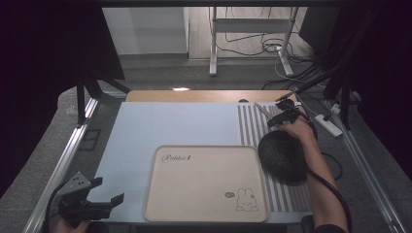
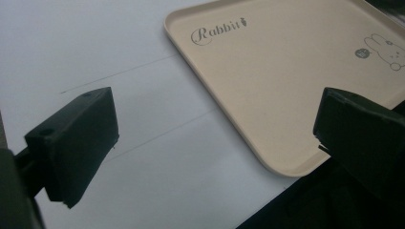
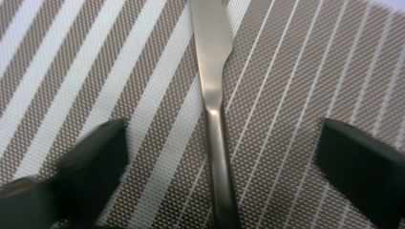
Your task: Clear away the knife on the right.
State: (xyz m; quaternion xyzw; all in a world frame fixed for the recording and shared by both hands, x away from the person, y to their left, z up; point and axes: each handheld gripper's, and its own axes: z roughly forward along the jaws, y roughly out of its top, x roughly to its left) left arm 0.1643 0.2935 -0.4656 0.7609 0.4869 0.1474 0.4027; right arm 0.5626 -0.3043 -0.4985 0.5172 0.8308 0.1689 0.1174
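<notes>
Two open tongs: right gripper (image 3: 219, 157) spread astride knife (image 3: 212, 90), pads clear of it; left gripper (image 1: 99, 194) spread and empty at 7 o'clock of tray (image 1: 160, 194). Knife flat on striped mat (image 3: 296, 71), at 1 o'clock of tray. Probably stiff, light, slippery steel; best pinched across narrow handle.

A slim, matte silver metal knife (image 3: 213, 81) lies flat on a brown-and-white striped woven placemat (image 3: 296, 71) at the far right of the counter. Its plain blade widens away from the narrow handle, which runs between the two black jaws without touching either.
</notes>
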